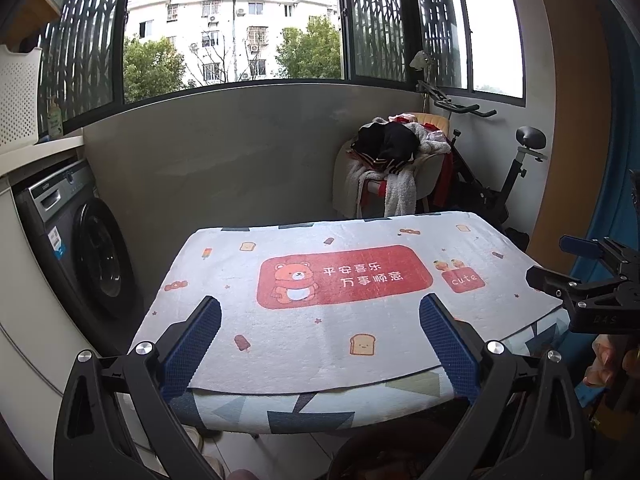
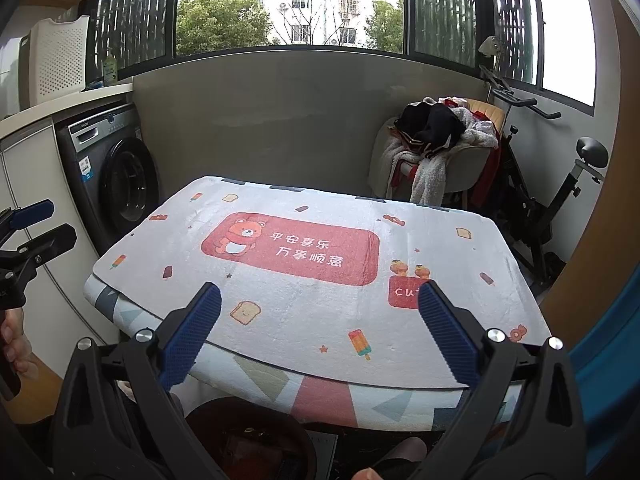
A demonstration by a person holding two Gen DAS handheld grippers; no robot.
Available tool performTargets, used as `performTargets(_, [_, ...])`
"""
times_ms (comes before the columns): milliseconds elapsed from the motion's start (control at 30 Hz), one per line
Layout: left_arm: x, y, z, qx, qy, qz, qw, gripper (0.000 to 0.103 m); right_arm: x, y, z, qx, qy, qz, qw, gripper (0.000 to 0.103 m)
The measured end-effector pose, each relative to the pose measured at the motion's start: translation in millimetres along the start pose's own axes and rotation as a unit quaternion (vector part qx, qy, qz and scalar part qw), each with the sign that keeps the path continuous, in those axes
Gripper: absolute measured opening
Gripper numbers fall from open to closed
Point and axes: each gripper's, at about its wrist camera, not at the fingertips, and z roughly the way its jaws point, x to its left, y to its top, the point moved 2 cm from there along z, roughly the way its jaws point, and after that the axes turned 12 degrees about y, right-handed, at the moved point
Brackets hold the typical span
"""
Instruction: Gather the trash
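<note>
Left wrist view is showing the surface lying bare under one bear-print mat, with no trash showing on it; likely trash is sitting in one dark bin below the near edge, nearer the right claw. Both claws, the left claw included, are hovering spread, pinching nothing.

Tabletop: the bear-print cloth lies flat; you can sweep across it from 9 to 3 o'clock.
Left flank: washing machine blocks 9 o'clock.
Far right: clothes-piled chair at 1 o'clock.
</note>
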Motion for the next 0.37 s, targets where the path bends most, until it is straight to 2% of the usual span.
performTargets(367, [-1.7,-4.0,10.0,0.017,0.002,0.002,0.9999,0.097,1.0,-3.1,2.1,0.005,0.0,0.002,1.0,0.097])
